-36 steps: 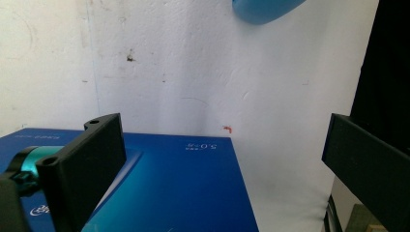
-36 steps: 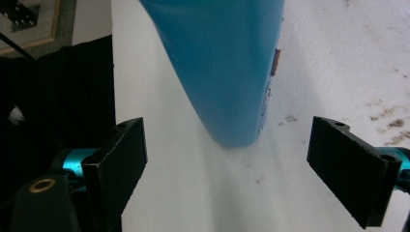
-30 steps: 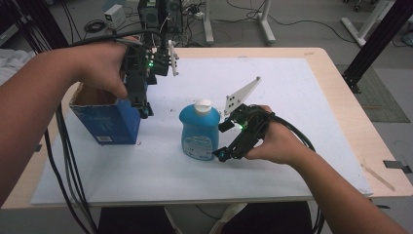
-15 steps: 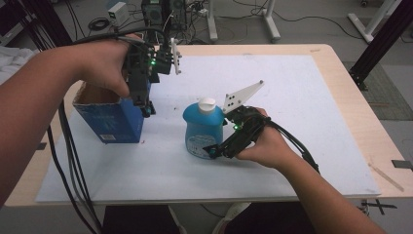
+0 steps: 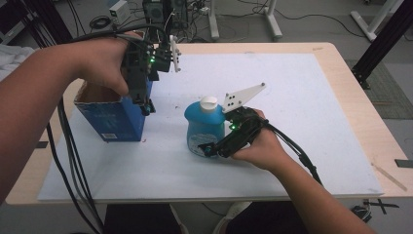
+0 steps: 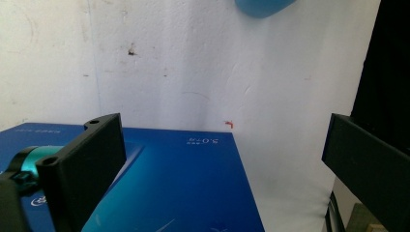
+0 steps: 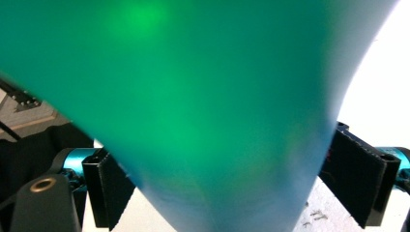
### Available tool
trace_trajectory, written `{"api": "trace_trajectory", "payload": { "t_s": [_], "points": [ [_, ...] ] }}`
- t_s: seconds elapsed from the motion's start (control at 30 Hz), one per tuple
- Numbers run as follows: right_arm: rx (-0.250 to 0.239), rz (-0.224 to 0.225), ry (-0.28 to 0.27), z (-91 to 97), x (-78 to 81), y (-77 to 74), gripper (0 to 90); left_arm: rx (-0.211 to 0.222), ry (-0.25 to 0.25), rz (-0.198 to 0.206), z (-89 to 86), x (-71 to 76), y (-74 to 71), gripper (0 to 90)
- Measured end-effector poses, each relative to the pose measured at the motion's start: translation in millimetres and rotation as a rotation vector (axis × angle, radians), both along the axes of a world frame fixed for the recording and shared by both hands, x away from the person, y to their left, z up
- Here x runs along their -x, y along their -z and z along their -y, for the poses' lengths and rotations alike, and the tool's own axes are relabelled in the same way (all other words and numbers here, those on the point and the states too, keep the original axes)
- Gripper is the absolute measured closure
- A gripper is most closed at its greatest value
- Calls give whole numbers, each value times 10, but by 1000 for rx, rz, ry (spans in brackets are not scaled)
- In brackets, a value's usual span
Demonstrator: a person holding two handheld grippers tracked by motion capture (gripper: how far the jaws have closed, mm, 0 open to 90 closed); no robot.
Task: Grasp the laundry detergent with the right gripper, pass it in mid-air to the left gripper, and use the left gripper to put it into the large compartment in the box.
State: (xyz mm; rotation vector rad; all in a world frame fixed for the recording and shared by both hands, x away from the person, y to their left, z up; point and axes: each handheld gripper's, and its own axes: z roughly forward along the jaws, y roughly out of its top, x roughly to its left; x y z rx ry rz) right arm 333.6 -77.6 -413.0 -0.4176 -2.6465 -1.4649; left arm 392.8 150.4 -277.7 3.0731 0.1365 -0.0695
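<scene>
— Blue things on the desk (image 5: 341, 63): how many do you count?

— Two. One blue bottle (image 5: 204, 127) with a white cap, standing upright near the middle of the white sheet (image 5: 302, 122), a little toward the near edge. One blue carton (image 5: 114, 117), open at the top, standing toward the left edge.

— And the grippers?

— Two as well, one in each hand. The right gripper (image 5: 214, 146) lies low and level against the bottle's lower body, coming in from the bottle's right. In the right gripper view its fingers (image 7: 360, 179) stand on either side of the bottle (image 7: 193, 96), fairly wide apart, and seem to press its sides; the picture is too close and blurred to be sure of contact on both.

— The left one?

— The left gripper (image 5: 144, 105) hangs over the carton's right end, pointing down. In the left gripper view its fingers (image 6: 92, 169) are spread wide with nothing between them; the carton (image 6: 183, 188) lies below, and a bit of the bottle (image 6: 263, 6) shows at the top edge.
</scene>
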Motion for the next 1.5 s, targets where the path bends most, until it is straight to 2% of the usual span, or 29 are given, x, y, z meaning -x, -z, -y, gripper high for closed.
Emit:
{"api": "trace_trajectory", "payload": {
  "t_s": [0.2, 0.3, 0.57, 0.9, 1.5],
  "points": [
    [-23, -3, 8, 2, 8, 27, 174, -2, 2, 2, -10, -2, 0, 17],
    [-31, 2, 2, 4, 7, 28, 226, -3, 0, 1, -14, -1, 4, 17],
    [-48, -1, -1, -3, 5, 33, 250, -4, -3, 0, -21, -5, 17, 17],
    [-52, 16, 10, 4, 7, 34, 320, -5, -7, 0, -27, 1, 26, 17],
    [-83, 33, 30, 14, 15, 57, 366, -6, -6, 5, -26, -14, 32, 17]
  ]
}}
